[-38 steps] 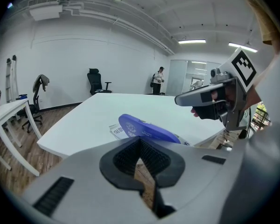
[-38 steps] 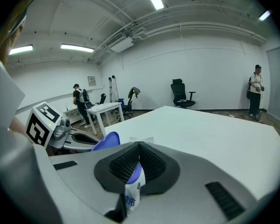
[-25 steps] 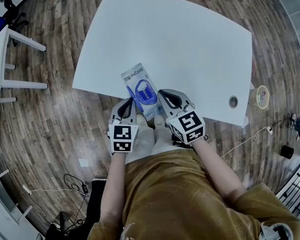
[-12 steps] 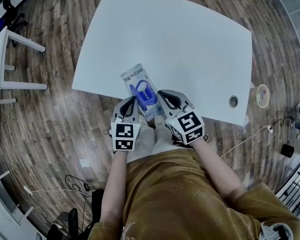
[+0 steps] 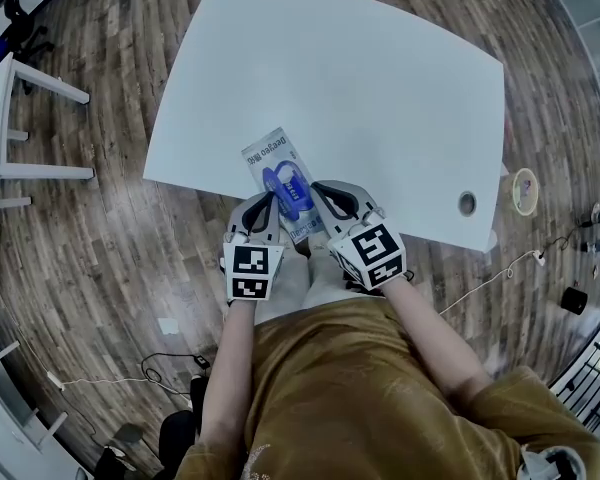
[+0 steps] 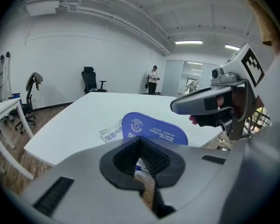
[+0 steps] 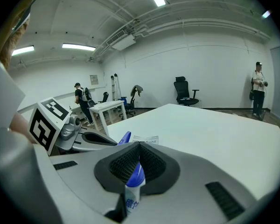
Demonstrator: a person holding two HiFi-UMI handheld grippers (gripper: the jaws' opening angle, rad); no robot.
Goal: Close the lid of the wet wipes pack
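Claws close in on the wet wipes pack (image 5: pixel 280 173) at the counter's near edge: left claw (image 5: pixel 263 213) and right claw (image 5: pixel 325 200) each clench its near end, and the raised blue lid (image 6: pixel 151 132) blocks part of the left claw's outlook. The white counter (image 5: pixel 360 88) has a round hole (image 5: pixel 466 204). Around it are wood-plank floor (image 5: pixel 110 248), a white desk (image 5: pixel 0 118), a black office chair (image 6: pixel 89 80) and a standing person (image 6: pixel 153 80).

Blue lid (image 5: pixel 289 189), white-and-blue wet wipes pack (image 5: pixel 268 152), white table (image 5: pixel 360 78) — brown wood-plank floor (image 5: pixel 100 238)
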